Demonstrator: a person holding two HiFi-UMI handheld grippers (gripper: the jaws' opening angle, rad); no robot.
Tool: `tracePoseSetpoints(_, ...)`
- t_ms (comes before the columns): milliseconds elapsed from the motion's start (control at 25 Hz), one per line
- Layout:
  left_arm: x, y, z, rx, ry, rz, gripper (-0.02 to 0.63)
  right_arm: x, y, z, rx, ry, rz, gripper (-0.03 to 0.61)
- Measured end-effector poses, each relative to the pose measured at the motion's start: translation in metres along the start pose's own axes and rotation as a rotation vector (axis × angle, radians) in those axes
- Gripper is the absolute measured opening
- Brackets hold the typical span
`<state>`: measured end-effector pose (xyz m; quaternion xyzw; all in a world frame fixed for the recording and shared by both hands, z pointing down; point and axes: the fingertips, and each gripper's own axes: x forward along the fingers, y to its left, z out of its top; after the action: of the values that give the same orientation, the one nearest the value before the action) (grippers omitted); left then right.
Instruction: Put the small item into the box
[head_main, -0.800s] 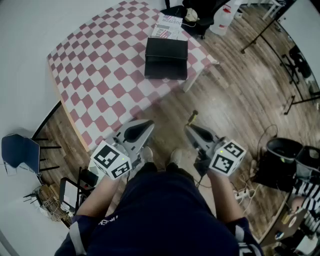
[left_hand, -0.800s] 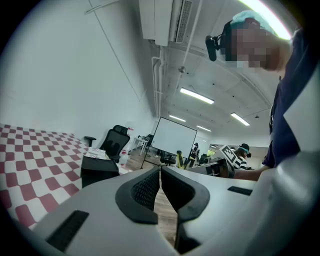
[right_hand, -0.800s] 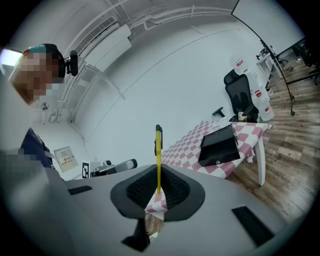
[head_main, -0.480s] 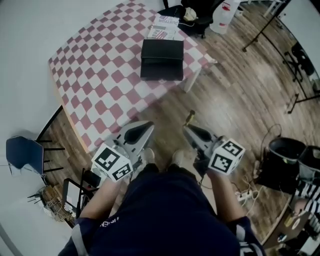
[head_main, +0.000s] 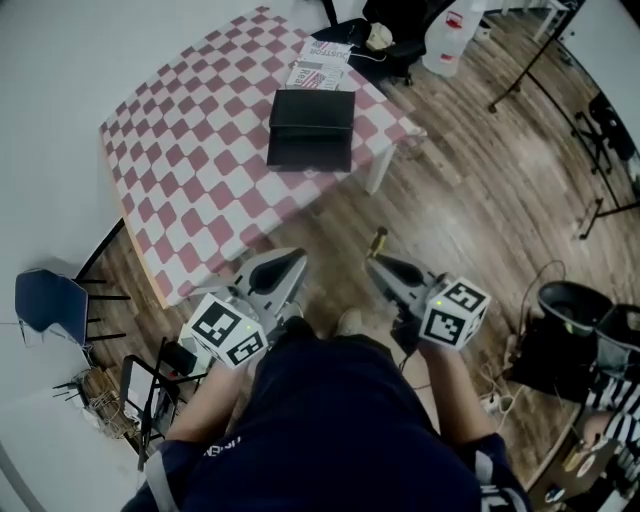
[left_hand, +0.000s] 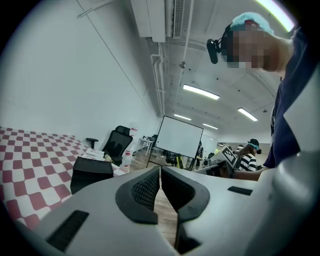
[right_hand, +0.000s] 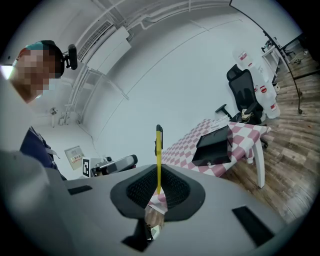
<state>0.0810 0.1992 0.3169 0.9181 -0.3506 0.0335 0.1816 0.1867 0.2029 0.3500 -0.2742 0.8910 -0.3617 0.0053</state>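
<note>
Left gripper (head_main: 288, 264) hangs low and left of centre in my head view. Its jaws are clenched together with only a thin slit between the ribbed pads, and its own view shows nothing caught in them. Far to its left, by the frame edge, a blue chair (head_main: 45, 300) stands on the wooden floor (head_main: 470, 190). Up and to the left of both grippers, the red-and-white checked table (head_main: 190, 150) fills the upper left of the frame. The black box (head_main: 311, 128) rests on the table's right-hand part, near the corner, well apart from both grippers. Just beyond the box, at the table's far edge, lie some printed papers (head_main: 320, 62). Moving right, the right gripper (head_main: 374, 262) is level with the left one, just right of centre, and both are held over the floor in front of my operator's dark-clothed body. Its jaws are clamped on the small item (right_hand: 158, 150), a slim yellow stick with a dark tip. The stick stands upright out of the pads in the right gripper view and pokes forward past the fingertips in the head view. From that gripper's camera, the box sits to the right of the stick, on the table.
</note>
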Motion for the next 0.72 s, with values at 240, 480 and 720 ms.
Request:
tracePoseSetpoints(240, 0.021, 0.02, 0.005, -0.013, 0.006, 0.009, 0.038, 0.011, -0.022, 0.017, 0.015, 0.013, -0.004, 0.032)
tracePoseSetpoints(480, 0.023, 0.045, -0.001, -0.046, -0.001, 0.015, 0.038, 0.034, -0.031, 0.019, 0.018, 0.042, -0.009, 0.032)
tracePoseSetpoints(720, 0.037, 0.108, 0.005, -0.064, 0.002, 0.004, 0.038, 0.086, -0.056, 0.036, 0.023, 0.061, -0.043, 0.032)
